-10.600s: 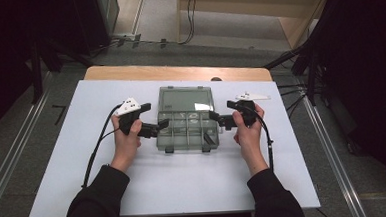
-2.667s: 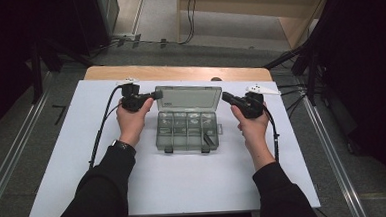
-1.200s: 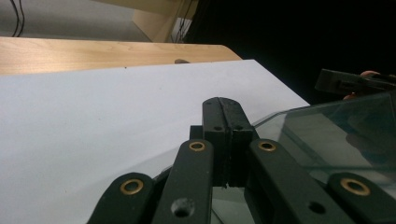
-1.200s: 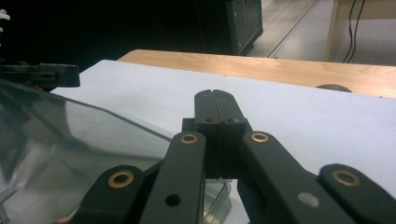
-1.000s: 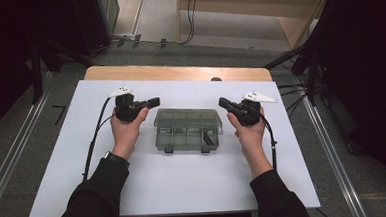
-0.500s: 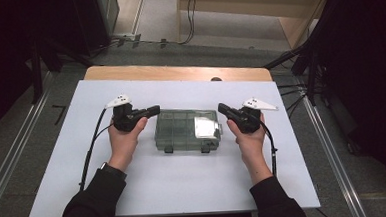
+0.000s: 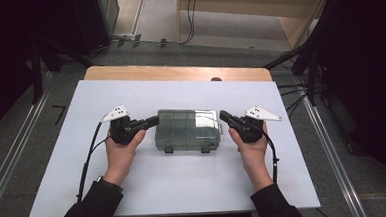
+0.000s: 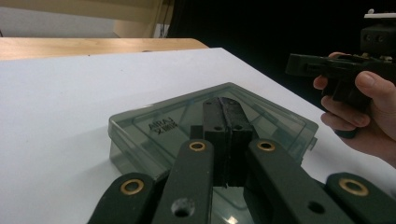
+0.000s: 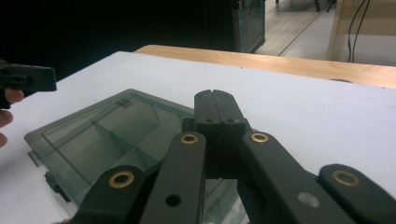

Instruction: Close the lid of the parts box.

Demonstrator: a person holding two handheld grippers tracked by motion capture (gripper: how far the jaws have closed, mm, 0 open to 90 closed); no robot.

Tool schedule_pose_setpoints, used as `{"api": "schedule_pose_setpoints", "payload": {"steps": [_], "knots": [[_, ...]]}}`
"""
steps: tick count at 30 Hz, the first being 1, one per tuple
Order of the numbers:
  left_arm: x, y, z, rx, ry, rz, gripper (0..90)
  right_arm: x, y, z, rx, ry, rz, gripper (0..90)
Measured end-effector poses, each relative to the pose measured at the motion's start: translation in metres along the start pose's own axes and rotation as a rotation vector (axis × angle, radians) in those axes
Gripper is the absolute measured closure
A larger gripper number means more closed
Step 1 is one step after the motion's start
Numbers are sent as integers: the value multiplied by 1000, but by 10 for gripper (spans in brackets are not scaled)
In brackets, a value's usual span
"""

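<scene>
High view: your compartment box point(image 7: 187, 130) lies at the table's point(image 7: 75, 185) centre, lid down; left tool point(image 7: 152, 121) at its 9 o'clock, right tool point(image 7: 224, 117) at 3.
Left gripper view: jaws pressed together, empty, over the lid.
Right gripper view: jaws together, empty.
Left to do: probably the front latches point(image 7: 204, 149).

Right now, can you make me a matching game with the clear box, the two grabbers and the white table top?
Things:
1. plastic box
2. left gripper
3. right gripper
4. white table top

Clues:
A. shut, at the box's right end
B. see-through grey, lid closed
C. flat, lying under everything
D. shut, at the box's left end

Pairs: 1-B, 2-D, 3-A, 4-C
</scene>
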State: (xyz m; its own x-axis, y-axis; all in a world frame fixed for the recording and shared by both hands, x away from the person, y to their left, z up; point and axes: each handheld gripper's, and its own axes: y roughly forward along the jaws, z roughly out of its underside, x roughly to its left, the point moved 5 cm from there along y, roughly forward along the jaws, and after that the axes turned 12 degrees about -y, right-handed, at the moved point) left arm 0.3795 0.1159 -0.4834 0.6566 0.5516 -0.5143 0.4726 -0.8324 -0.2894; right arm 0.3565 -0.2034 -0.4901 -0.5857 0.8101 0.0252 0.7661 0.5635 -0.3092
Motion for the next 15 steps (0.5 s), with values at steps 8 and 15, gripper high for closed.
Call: {"api": "schedule_pose_setpoints", "payload": {"steps": [8, 15], "knots": [[-8, -6, 16, 2, 4, -21, 892, 11, -9, 6, 4, -2, -7, 876], [-11, -9, 32, 24, 4, -36, 891, 25, -16, 11, 16, -33, -5, 876]]}}
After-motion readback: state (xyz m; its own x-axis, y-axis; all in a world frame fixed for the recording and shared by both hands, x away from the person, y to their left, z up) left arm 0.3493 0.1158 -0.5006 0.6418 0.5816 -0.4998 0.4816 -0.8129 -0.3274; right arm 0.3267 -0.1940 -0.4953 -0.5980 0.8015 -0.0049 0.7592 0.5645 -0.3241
